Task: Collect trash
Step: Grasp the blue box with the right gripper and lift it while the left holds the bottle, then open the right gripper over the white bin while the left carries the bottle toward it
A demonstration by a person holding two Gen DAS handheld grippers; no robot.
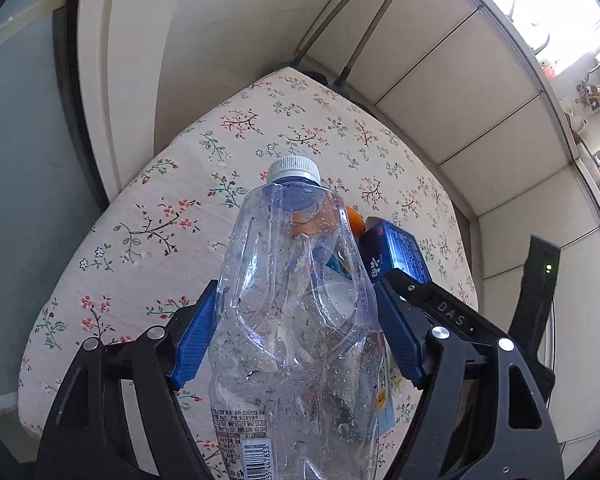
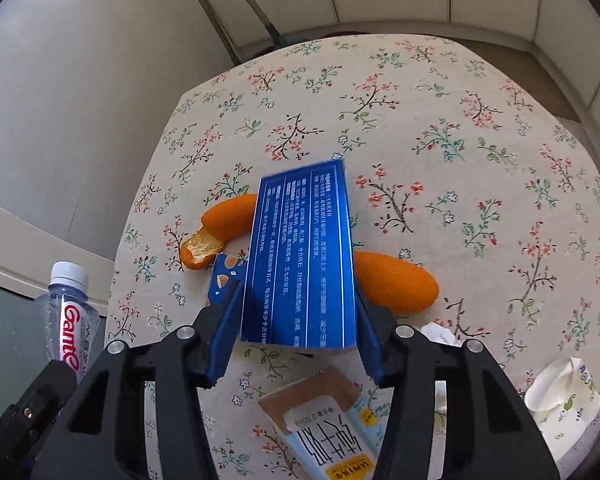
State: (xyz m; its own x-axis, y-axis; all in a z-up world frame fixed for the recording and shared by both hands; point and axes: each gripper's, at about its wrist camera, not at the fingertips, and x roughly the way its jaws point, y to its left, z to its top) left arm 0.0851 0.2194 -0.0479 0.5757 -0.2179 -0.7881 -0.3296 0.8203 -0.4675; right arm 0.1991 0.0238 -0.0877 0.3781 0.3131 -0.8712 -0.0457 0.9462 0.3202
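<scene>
- Both pairs of jaws are pinching something: the left gripper (image 1: 296, 332) has its blue pads pressed against the two sides of a clear plastic bottle (image 1: 292, 312), and the right gripper (image 2: 296, 332) clamps a blue carton (image 2: 304, 256) by its long edges.
- In the left wrist view the bottle stands between the fingers with its white cap (image 1: 294, 169) pointing away from the camera; droplets cling to the inside wall, and a printed label with a barcode wraps its near end.
- That same bottle shows at the far left of the right wrist view (red lettering on its label), held off the left edge of the table.
- Seen from the right wrist, the carton's printed face is turned to the camera, covered in white text.
- Behind the carton an orange peel (image 2: 396, 286) lies on the floral tablecloth (image 2: 440, 120), one curled strip to the left and a larger piece to the right.
- Nearer the camera, below the carton, lies a flattened brown and light blue drink carton (image 2: 328, 428).
- At the near right edge of the table sits a crumpled white paper cup (image 2: 560, 396).
- Crumpled white tissue (image 2: 440, 334) peeks out beside the right finger.
- Pale walls stand on the table's far side.
</scene>
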